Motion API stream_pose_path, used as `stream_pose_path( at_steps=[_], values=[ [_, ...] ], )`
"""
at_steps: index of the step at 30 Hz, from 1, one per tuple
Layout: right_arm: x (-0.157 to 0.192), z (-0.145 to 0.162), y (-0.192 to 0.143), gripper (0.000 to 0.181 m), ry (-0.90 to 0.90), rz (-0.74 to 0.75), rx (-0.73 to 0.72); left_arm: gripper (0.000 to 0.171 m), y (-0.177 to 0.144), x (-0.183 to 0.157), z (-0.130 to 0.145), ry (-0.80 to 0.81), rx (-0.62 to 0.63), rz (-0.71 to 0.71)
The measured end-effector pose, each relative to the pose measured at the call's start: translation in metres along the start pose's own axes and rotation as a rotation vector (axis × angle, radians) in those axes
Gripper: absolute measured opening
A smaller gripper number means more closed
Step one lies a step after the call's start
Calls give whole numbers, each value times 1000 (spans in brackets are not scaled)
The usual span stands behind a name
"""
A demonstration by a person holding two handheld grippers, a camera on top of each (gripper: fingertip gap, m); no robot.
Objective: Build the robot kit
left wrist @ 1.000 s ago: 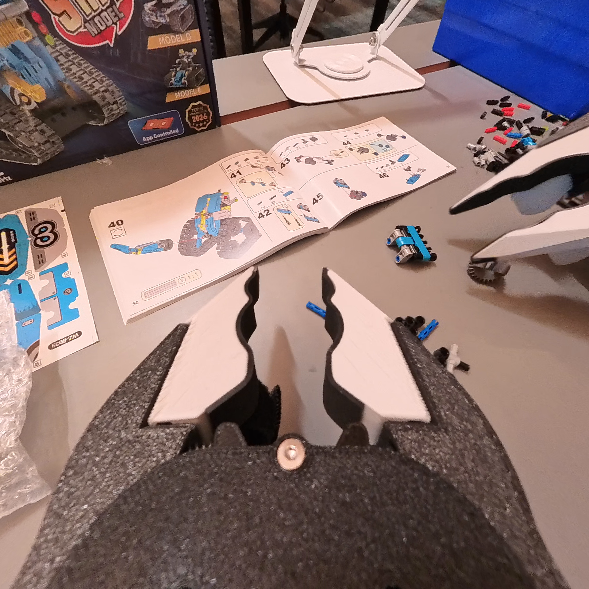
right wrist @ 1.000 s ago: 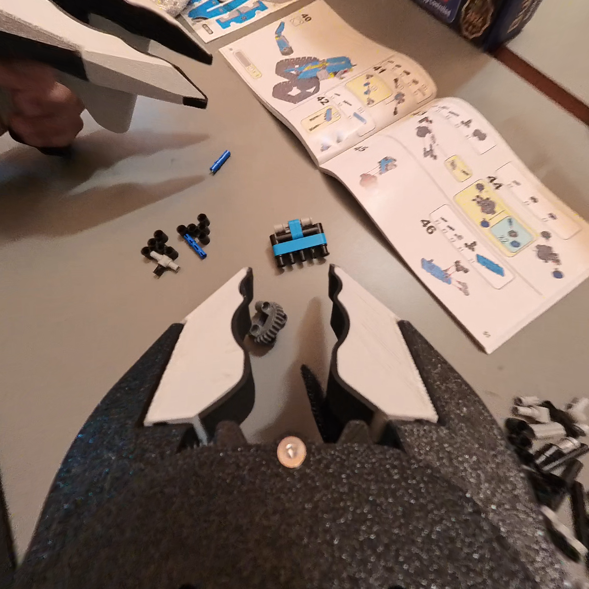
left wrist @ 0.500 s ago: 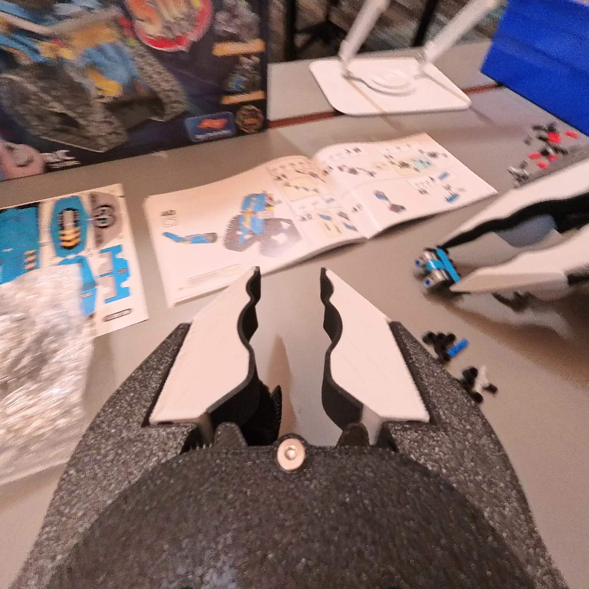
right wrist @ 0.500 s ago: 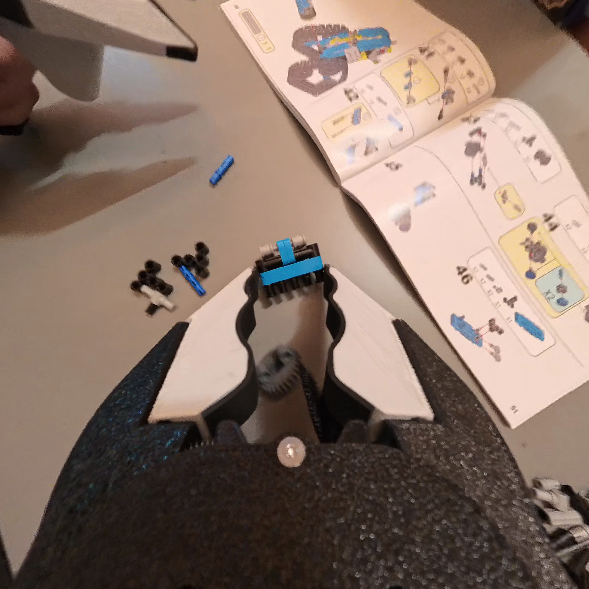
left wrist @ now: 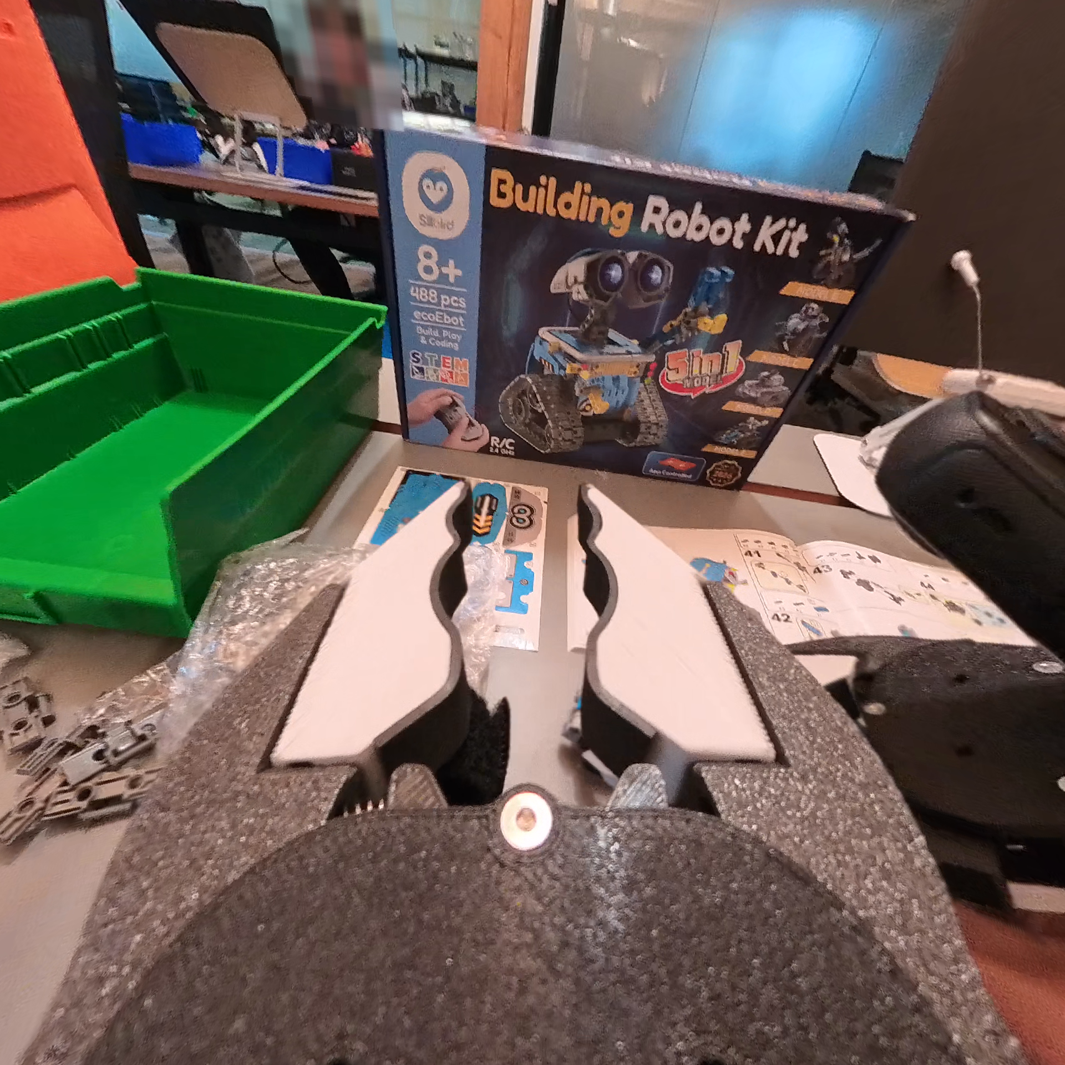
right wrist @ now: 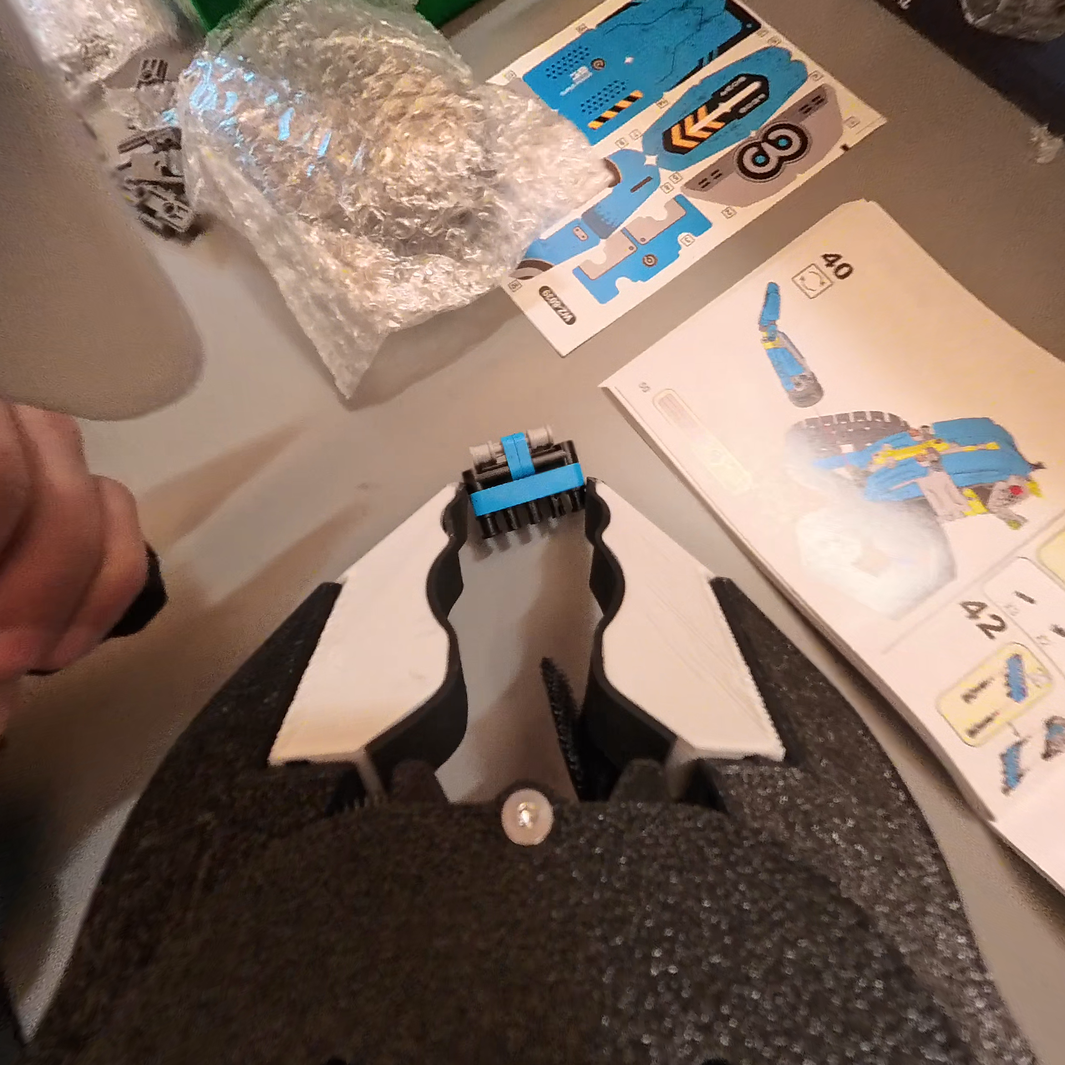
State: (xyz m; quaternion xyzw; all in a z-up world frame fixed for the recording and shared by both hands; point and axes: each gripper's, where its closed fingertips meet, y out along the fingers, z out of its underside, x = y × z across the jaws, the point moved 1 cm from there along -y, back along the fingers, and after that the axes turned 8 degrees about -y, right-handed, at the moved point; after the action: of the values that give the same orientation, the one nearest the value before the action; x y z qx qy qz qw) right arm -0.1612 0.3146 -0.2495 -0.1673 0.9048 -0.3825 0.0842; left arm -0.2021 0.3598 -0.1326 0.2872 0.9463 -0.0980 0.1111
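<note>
Firmly, the right gripper point(right wrist: 523, 501) pinched the blue-and-black brick piece point(right wrist: 521, 487) at its fingertips; a level, steady grip suited it, while the left gripper point(left wrist: 521, 507) hovered open, empty

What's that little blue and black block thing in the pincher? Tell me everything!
The small brick assembly looks like plastic: a black toothed block, a blue bar across it, a blue clip and two grey pins on its far end. The right gripper pinches its sides between the fingertips, over the grey table, near the open instruction booklet.
</note>
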Motion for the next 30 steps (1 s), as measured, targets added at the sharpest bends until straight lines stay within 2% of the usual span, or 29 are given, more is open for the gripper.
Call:
stream_pose_path(
  at_steps=[4, 6, 9, 12, 14, 17, 20, 26, 30],
  values=[
    [9, 9, 4, 43, -19, -7, 21, 37, 6, -12, 16, 11, 83, 51],
    [11, 9, -2, 55, -7, -30, 0, 37, 6, -16, 19, 14, 94, 68],
    [11, 10, -47, 56, 3, -85, -75, 37, 5, -23, 22, 11, 102, 105],
    [-26, 30, -116, 48, -21, 35, -196, 37, 5, -37, 30, 37, 137, 158],
    [-69, 56, -155, 41, -4, 178, -256, 37, 6, -49, 42, 58, 185, 195],
    [-117, 98, -188, 42, 113, 290, -304, 38, 3, -70, 57, 101, 248, 274],
    [-136, 119, -198, 44, 147, 325, -347, 37, -3, -89, 71, 173, 294, 341],
    [-139, 119, -199, 45, 102, 325, -341, 37, -16, -119, 90, 135, 407, 507],
    [-141, 123, -197, 44, 68, 371, -313, 37, -13, -117, 97, 178, 427, 489]
  ],
)
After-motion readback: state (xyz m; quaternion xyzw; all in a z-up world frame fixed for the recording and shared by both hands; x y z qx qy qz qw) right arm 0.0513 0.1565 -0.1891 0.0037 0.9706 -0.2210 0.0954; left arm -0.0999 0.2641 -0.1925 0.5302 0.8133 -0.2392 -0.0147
